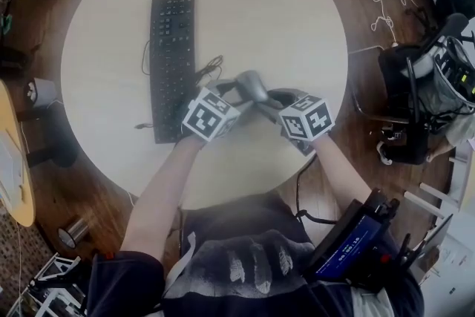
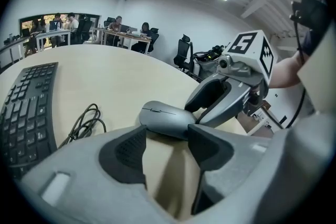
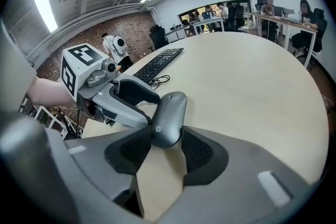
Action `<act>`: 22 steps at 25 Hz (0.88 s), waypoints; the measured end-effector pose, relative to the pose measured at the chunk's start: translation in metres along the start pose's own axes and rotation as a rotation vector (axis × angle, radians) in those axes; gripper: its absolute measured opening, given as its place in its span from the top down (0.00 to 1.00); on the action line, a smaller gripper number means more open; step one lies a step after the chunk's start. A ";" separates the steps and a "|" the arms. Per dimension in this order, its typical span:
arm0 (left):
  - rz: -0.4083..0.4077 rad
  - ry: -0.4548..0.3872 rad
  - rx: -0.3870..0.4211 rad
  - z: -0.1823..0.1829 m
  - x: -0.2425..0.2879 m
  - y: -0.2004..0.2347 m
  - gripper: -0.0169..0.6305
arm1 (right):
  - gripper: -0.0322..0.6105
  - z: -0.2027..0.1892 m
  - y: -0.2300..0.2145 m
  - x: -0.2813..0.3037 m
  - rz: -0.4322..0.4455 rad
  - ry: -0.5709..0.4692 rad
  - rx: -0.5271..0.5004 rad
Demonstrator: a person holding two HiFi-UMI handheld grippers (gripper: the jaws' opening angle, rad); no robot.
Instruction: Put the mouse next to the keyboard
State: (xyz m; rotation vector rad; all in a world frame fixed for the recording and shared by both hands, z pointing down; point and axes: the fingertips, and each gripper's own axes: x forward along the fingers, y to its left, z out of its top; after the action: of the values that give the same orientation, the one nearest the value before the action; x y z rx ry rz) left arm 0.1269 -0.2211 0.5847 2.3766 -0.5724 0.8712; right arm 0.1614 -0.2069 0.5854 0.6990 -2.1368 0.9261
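1. Left claw (image 2: 167,139), just right of the keyboard (image 1: 172,63), has jaws apart, nothing pinched, tips right at the mouse (image 2: 164,118).
2. Mouse sits between both claws over the table's (image 1: 282,18) near part, not beside the keyboard yet.
3. Right claw (image 3: 164,147) is clamped on the mouse's back end.
4. Looks like mid-carry to me; next it needs moving left and setting down by the keyboard.
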 end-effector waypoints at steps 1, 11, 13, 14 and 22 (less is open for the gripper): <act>0.002 -0.002 0.015 0.003 0.001 0.002 0.60 | 0.67 0.002 -0.002 0.000 -0.010 -0.007 0.008; -0.011 -0.020 0.001 0.020 -0.002 0.022 0.65 | 0.85 0.021 0.004 0.018 0.094 -0.089 0.220; -0.006 -0.009 -0.035 0.017 0.000 0.022 0.65 | 0.86 0.028 -0.005 0.016 0.050 -0.127 0.239; -0.002 -0.009 -0.041 0.015 -0.001 0.022 0.65 | 0.86 0.028 -0.008 0.015 0.024 -0.129 0.221; 0.096 -0.057 -0.149 0.007 -0.038 0.046 0.65 | 0.95 0.046 0.001 -0.003 0.011 -0.182 0.161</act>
State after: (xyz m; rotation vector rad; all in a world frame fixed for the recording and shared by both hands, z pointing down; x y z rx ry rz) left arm 0.0784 -0.2533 0.5696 2.2602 -0.7538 0.7747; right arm 0.1445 -0.2414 0.5595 0.8820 -2.2421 1.0854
